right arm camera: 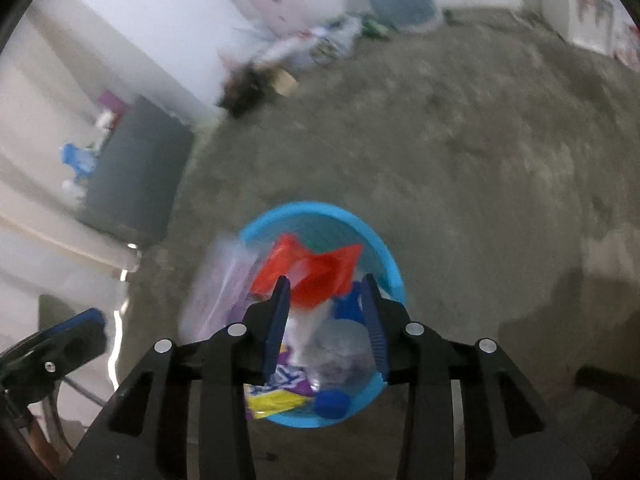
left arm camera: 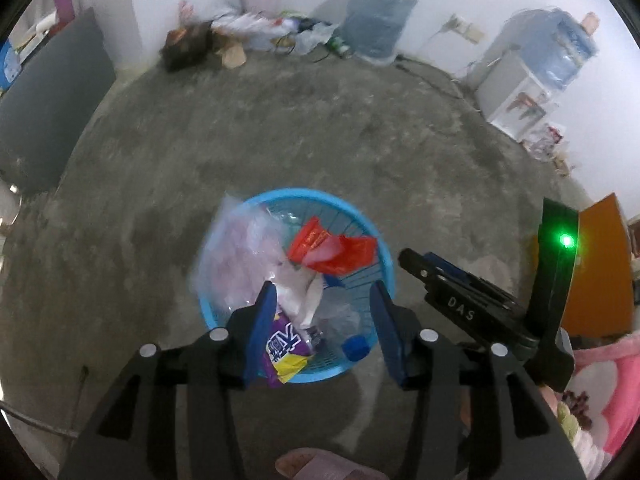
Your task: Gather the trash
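A blue plastic basket [left arm camera: 384, 252] stands on the concrete floor, full of trash: a red wrapper [left arm camera: 332, 250], a clear plastic bag [left arm camera: 236, 256], a purple and yellow wrapper [left arm camera: 286, 350] and a blue bottle cap [left arm camera: 355, 347]. My left gripper [left arm camera: 322, 292] is open and empty just above the basket. My right gripper [right arm camera: 325, 284] is open and empty above the same basket [right arm camera: 384, 256], over the red wrapper [right arm camera: 316, 272]. The right gripper also shows in the left wrist view [left arm camera: 416, 260], beside the basket's right rim.
Large water bottles [left arm camera: 378, 20] and a trash pile [left arm camera: 240, 36] line the far wall. A water dispenser [left arm camera: 520, 92] stands at the right. A dark panel [left arm camera: 52, 100] leans at the left. A slippered foot [left arm camera: 316, 466] is below.
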